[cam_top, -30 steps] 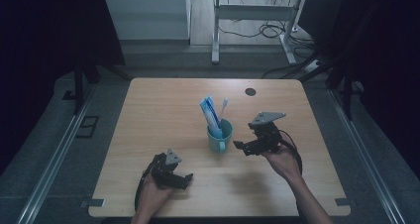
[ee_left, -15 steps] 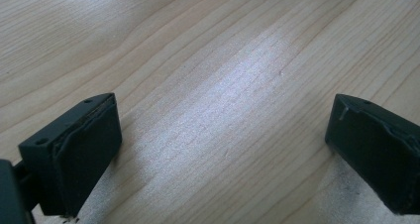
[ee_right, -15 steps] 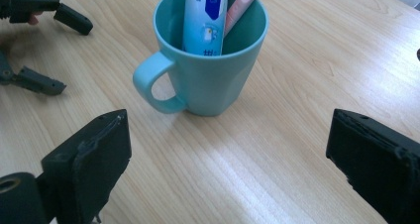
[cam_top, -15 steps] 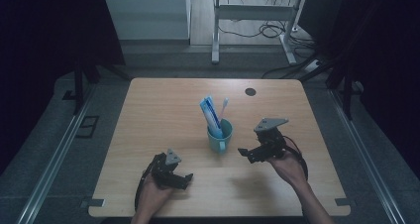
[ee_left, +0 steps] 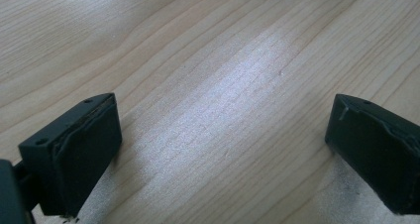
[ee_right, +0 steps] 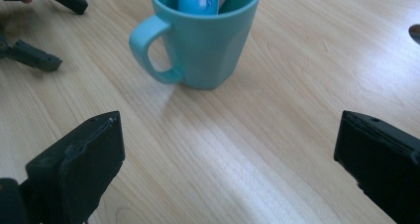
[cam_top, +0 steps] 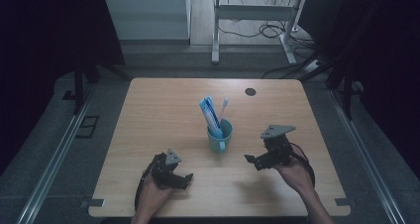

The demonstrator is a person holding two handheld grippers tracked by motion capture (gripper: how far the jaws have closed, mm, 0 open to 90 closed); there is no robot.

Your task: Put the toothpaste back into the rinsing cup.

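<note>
Right claw [ee_right: 228, 154], just opened wide, faces mug [ee_right: 203, 40] across bare table [ee_right: 307, 60].

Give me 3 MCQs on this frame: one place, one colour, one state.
1. Where does the mug stand?
A. between the two grippers, nearer the right one
B. at the far left corner
C. off the table

2. What colour is the mug?
A. red
B. teal
C. white

3. How do the right gripper jaws stand?
A. shut on the mug handle
B. shut on nothing
C. wide open, nothing between them

Answers: 1 A, the high view shows it mid-table between the left gripper and the right. 2 B, teal in the right gripper view. 3 C, bare wooden table shows between the jaws, which have just been opening.
</note>
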